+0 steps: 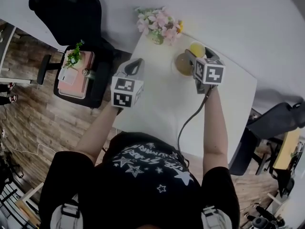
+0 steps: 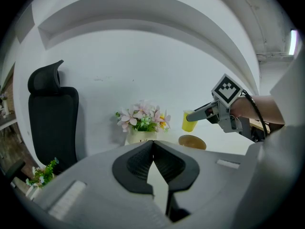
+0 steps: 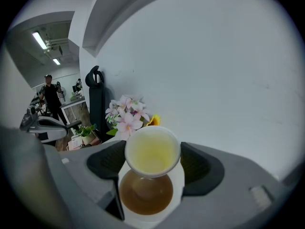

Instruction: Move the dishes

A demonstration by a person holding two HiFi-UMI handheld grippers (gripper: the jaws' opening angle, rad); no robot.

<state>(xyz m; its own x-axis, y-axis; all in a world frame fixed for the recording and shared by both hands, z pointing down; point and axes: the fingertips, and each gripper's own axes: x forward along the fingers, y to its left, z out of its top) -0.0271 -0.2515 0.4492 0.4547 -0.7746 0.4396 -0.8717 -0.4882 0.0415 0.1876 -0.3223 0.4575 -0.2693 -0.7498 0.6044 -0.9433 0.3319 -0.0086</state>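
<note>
over the far end of the white tabletop (image 1: 157,104), we have the right gripper (image 3: 153,162) spread wide around the yellow cup (image 3: 152,152). its fingers (image 3: 199,167) press the cup from both sides, so it sits squarely between them. we judge the cup is held above the brown dish (image 3: 145,193) so it can be carried off without dragging the dish. the left gripper (image 2: 153,146) hangs over the tabletop's left side, fingers together and empty, likely so as not to crowd the lift. flowers (image 1: 159,24) stand just beyond.
</note>
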